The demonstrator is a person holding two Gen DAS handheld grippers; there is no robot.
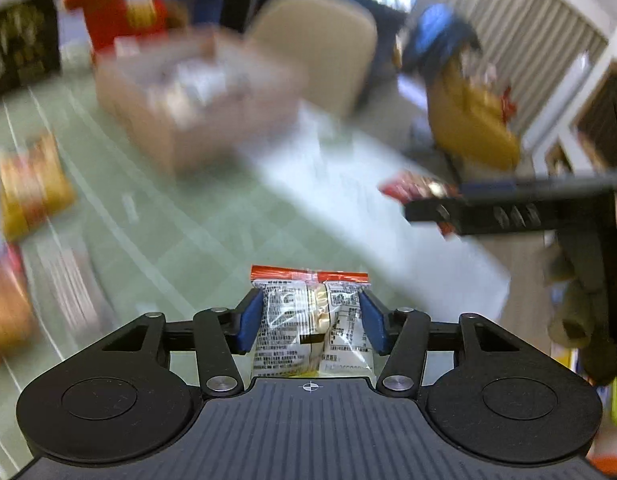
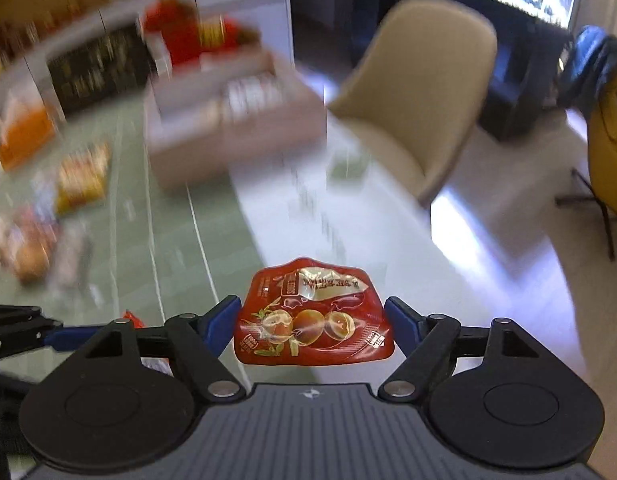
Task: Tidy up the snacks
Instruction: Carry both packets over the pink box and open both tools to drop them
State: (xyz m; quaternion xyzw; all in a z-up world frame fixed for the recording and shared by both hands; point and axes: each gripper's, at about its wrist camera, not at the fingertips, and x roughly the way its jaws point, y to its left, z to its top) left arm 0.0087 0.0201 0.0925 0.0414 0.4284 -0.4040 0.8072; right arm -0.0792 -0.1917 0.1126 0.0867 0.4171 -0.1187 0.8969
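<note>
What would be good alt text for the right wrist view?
The right claw grips a red snack pouch with fruit pictures above a green table. Beyond, blurred, stand a cardboard box, loose snacks and a beige chair.

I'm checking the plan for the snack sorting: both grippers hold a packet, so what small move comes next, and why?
Probably carry both toward the cardboard box ahead. The left gripper clamps a clear packet, the right gripper a red packet, both off the table, and the box sits open beyond them.
</note>
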